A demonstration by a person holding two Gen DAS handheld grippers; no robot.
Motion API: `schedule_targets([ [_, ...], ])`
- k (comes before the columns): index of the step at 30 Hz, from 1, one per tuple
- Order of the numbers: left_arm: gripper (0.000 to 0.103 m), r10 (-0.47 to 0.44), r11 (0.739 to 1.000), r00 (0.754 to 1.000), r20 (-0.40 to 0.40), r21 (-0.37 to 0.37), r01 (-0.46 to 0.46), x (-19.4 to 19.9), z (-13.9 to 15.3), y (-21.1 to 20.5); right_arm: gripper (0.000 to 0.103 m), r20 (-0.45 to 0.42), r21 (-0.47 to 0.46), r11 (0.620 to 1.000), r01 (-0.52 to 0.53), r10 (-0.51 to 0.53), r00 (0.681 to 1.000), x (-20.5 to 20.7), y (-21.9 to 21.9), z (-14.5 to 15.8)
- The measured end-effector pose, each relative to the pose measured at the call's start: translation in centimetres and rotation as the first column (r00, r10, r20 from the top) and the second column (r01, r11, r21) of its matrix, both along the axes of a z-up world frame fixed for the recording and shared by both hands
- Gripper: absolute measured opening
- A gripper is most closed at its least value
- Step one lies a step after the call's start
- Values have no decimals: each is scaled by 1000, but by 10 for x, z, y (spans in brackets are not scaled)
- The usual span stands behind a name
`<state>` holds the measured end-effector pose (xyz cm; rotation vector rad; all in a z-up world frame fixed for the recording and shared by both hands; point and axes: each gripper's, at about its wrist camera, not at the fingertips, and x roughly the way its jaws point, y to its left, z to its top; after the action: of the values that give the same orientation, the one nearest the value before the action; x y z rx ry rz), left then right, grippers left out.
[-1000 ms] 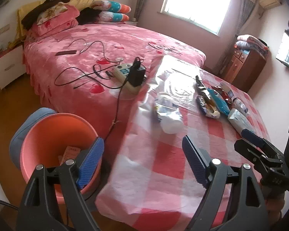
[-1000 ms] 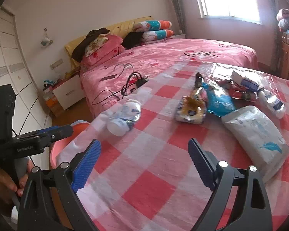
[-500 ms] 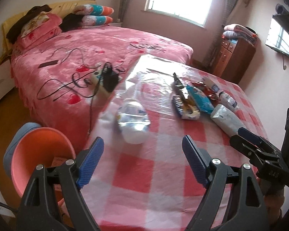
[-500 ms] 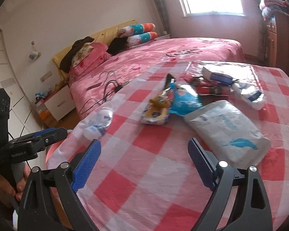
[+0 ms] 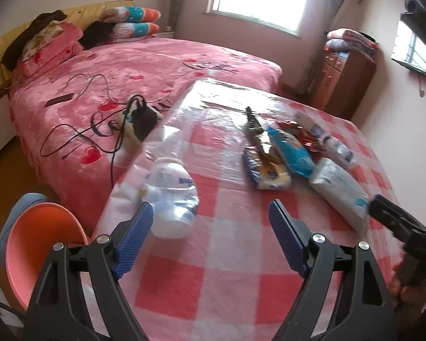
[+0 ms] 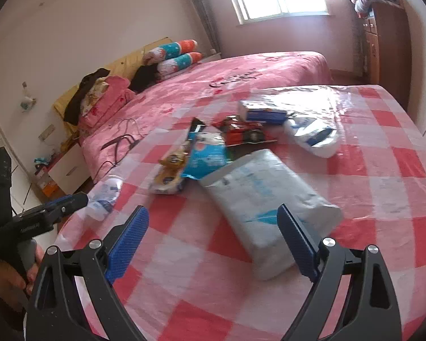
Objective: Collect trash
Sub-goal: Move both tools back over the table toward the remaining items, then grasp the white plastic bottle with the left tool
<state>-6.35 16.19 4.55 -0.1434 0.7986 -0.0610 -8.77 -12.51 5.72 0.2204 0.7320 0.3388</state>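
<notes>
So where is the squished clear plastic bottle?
The squished clear plastic bottle lies on its side near the left edge of the red-and-white checked table, just ahead of the left gripper, above the orange bin.

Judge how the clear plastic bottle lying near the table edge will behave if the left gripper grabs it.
The plastic bottle looks empty and crumpled, so probably light and apt to buckle under a squeeze. It lies on its side on a glossy table cover, so a nudge may roll or slide it toward the edge.
</notes>
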Motion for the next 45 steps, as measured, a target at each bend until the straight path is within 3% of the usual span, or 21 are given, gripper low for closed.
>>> schedule_targets([
  [6,84,46,998,998,-33,38,-45,21,-18,3,91,-20,-25,999,40,-41,999,20,-34,7],
  [14,84,63,994,997,-47,95,-59,36,-34,4,91,-66,-88,991,98,-104,992,76,-80,9],
  [22,84,72,994,995,-71,86,-66,43,-40,5,91,-103,-197,979,46,-68,992,123,-73,-17],
  [31,81,84,993,992,-89,86,-76,50,-42,4,91,-126,-258,966,4,-37,991,160,-59,-30],
  [37,71,103,992,989,-110,88,-94,56,-46,6,91,-108,-215,977,5,-29,994,150,-55,-26],
  [41,64,111,990,988,-105,100,-101,57,-46,4,91,-103,-195,980,-43,23,994,131,-42,-20],
  [45,63,113,989,989,-100,104,-102,56,-46,4,91,-122,-182,977,-112,91,988,113,-23,-20],
])
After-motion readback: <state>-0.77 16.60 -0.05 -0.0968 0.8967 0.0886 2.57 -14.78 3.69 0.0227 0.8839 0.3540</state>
